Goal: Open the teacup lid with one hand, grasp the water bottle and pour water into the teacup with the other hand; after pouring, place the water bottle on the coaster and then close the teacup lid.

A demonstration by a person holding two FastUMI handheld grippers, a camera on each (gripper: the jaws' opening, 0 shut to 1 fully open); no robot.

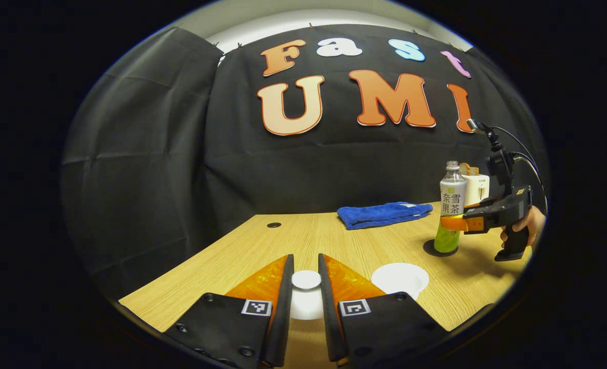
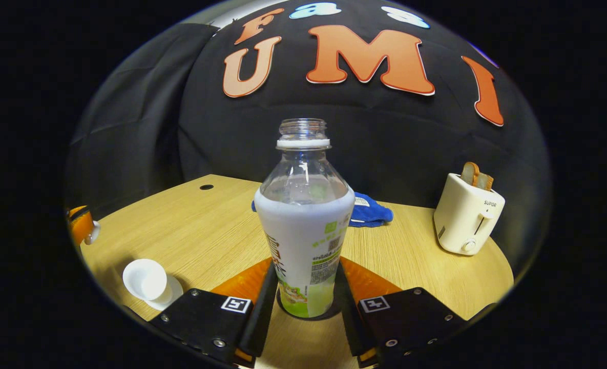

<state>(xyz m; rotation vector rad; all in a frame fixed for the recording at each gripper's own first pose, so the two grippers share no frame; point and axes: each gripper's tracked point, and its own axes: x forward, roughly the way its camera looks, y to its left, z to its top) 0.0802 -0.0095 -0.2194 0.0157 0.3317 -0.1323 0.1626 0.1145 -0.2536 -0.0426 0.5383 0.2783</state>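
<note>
On the coaster (image 1: 440, 249), right gripper (image 2: 307, 292) fingers pinch the water bottle (image 2: 305, 225); left gripper (image 1: 306, 287) pinches the teacup lid (image 1: 306, 294).

We see even, moderately bright light from overhead. Tabletop (image 1: 334, 241) well lit, faint sheen. Soft shadow under bottle (image 2: 303, 225), right claw (image 1: 454, 223). Strong fisheye bending at edges. Near claw fingers (image 1: 283, 302) slightly soft; centre sharp. We note dark cloth swallowing light.
</note>
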